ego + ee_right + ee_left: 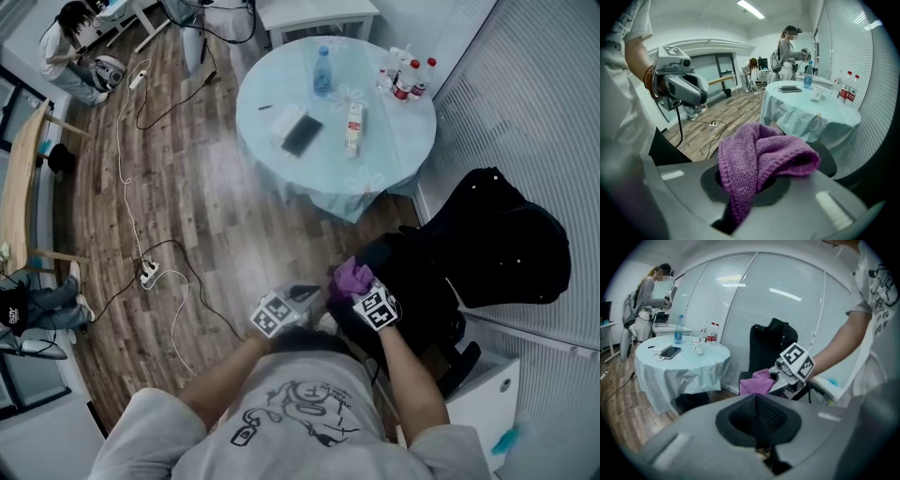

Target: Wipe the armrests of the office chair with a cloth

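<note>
Purple cloth [761, 157] in the right gripper [747, 187]

Head view steeply down; gripper views low, close along own jaws; round table [394, 141] common to all.

Office-like workroom with a wood-plank floor [202, 202] and walls of white blinds [539, 84]. A black office chair [511, 239] stands near a round table [394, 141] with bottles [408, 82] at its far edge. Cables [119, 141] trail to a power strip [148, 273].

One cloth [759, 159], one chair [506, 239], one table [272, 122]
</note>
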